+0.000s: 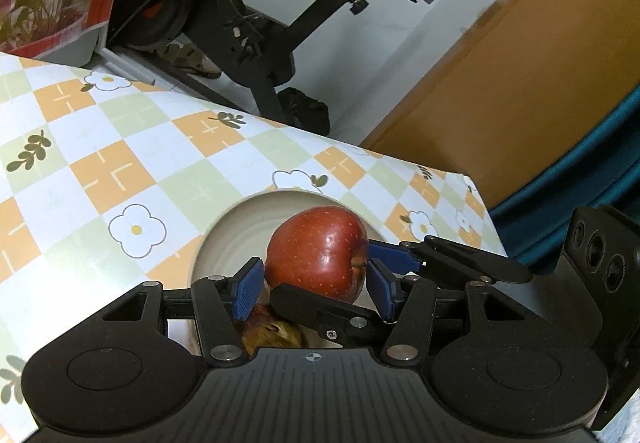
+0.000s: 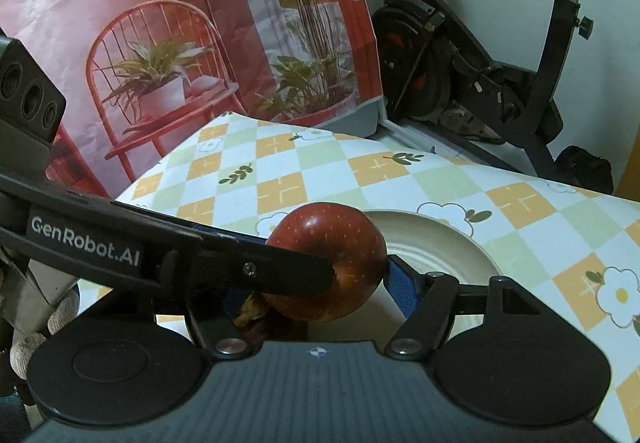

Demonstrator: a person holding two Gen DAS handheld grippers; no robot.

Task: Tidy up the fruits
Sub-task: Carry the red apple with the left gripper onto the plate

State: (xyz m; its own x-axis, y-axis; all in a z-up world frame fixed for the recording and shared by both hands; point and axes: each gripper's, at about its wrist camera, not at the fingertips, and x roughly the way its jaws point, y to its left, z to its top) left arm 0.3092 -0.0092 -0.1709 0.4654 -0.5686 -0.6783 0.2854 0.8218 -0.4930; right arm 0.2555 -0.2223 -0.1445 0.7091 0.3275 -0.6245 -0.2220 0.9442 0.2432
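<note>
A: The tabletop [image 1: 120,147] under its checked, flower-printed cloth carries a round beige ceramic plate [image 1: 240,219] near its far right corner. Above the plate hangs a glossy dark-red apple [image 1: 320,247].

B: Who has it?

A: Both. The left gripper [image 1: 316,279] clamps it between blue pads across its middle, and the right gripper [image 2: 356,275] pinches it too, one finger pressed by the stem hollow.

B: How will it handle?

A: Probably firm and fairly heavy for its size, with waxy skin that may slip. It looks likely to bruise if squeezed hard. The widest band seems the best hold.

B: Anything else?

A: A brownish fruit [image 1: 272,335] lies on the plate's near side, half hidden.
</note>
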